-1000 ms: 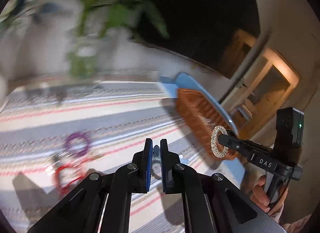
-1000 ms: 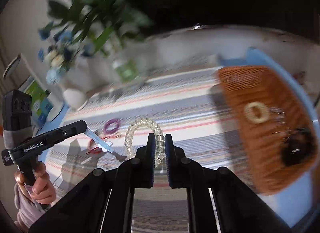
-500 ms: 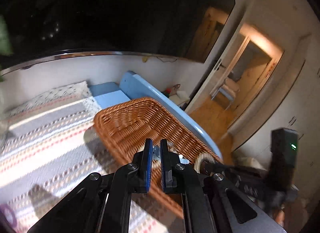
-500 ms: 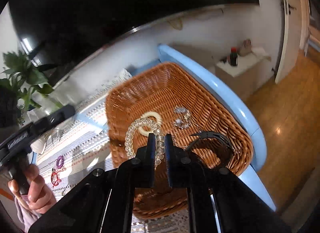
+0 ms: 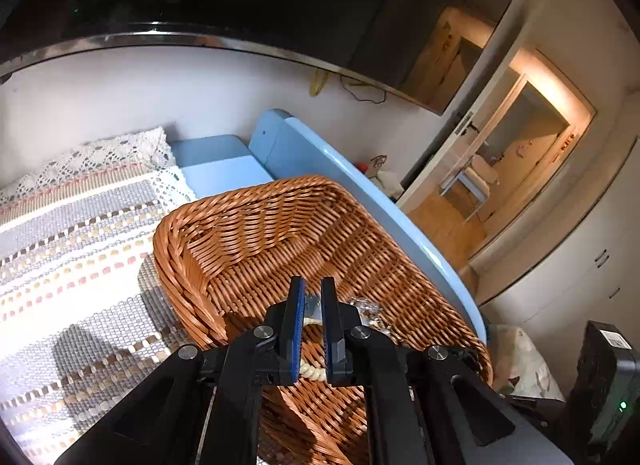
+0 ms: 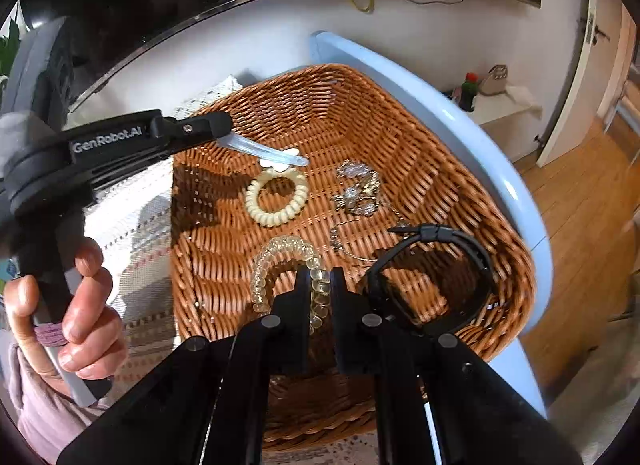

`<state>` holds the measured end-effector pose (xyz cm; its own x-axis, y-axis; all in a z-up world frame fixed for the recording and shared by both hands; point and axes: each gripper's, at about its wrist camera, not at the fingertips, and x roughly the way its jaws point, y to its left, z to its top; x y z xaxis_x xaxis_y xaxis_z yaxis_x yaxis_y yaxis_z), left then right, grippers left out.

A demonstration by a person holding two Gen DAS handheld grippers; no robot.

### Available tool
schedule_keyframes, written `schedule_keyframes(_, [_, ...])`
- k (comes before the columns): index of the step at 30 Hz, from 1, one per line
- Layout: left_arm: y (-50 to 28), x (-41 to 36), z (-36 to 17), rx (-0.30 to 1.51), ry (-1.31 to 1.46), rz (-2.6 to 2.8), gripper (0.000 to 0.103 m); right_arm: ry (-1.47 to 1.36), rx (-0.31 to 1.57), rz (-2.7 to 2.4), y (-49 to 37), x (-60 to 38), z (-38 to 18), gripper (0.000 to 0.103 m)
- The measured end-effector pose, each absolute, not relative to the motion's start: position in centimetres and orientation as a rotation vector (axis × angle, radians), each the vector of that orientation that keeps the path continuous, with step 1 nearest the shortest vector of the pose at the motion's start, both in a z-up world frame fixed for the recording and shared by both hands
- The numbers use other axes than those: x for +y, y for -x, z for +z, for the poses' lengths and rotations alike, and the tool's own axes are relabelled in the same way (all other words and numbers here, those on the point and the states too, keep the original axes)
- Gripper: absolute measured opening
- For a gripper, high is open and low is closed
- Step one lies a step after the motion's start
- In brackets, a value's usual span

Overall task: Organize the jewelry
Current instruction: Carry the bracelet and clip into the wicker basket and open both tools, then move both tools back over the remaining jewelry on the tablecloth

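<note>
striped woven cloth [image 5: 72,265] covers the desk, and on its far end, against a pale blue board [image 6: 460,121], sits a brown wicker basket [image 6: 420,169] with a dark window behind. both tongs hang over the basket, so the step in hand looks like dropping pieces in. the right tongs [image 6: 320,289] are clamped on a clear beaded bracelet [image 6: 280,253], a glassy loop held just above the weave. the left tongs [image 6: 224,131] are closed on a pale translucent hair clip [image 6: 272,153] with a flat flower-shaped end, poised over a cream spiral hair tie [image 6: 276,197] lying on the basket floor. beside that lie a glittery tangle of metal jewelry [image 6: 356,193] and, near the right wall, a black watch strap [image 6: 440,265], matte and curled. next, each pair would need to part so its piece falls onto bare wicker; the ribbed weave could snag the fine chain, so a low release seems wise.
</note>
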<state>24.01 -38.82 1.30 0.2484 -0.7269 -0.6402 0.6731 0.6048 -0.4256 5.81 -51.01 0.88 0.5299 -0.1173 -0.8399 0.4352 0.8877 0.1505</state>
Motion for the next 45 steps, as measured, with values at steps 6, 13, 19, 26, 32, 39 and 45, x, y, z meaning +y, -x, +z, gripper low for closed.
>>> schedule_keyframes(6, [-22.5,-37.5,2.9,0.862,0.049,-0.933,0.052,-0.455,0.915,-0.309,-4.9,-51.7,1.5,0.042])
schedule_keyframes(13, [-20.0,-34.2,4.5,0.84,0.026,-0.928,0.052,-0.451,0.89,-0.297,-3.7,-50.2,2.9,0.042])
schedule_keyframes(19, [-17.6,-27.3,7.2,0.806,0.036,-0.876,0.052,-0.438,0.875,-0.227,-3.1,-47.3,4.1,0.043])
schedule_keyframes(26, [-15.3,-16.6,10.2,0.751,-0.036,-0.722,0.052,-0.384,0.879,-0.119,-4.3,-41.8,5.1,0.048])
schedule_keyframes(32, [-14.2,-6.2,10.6,0.726,-0.061,-0.575,0.052,-0.314,0.919,-0.026,-6.1,-36.1,5.0,0.048])
schedule_keyframes(39, [-14.9,3.3,8.1,0.75,0.012,-0.464,0.052,-0.249,0.968,0.1,-7.7,-30.0,4.3,0.048])
schedule_keyframes(45, [-16.4,5.8,3.3,0.851,0.08,-0.467,0.052,-0.19,1.016,0.176,-9.3,-25.2,2.8,0.048])
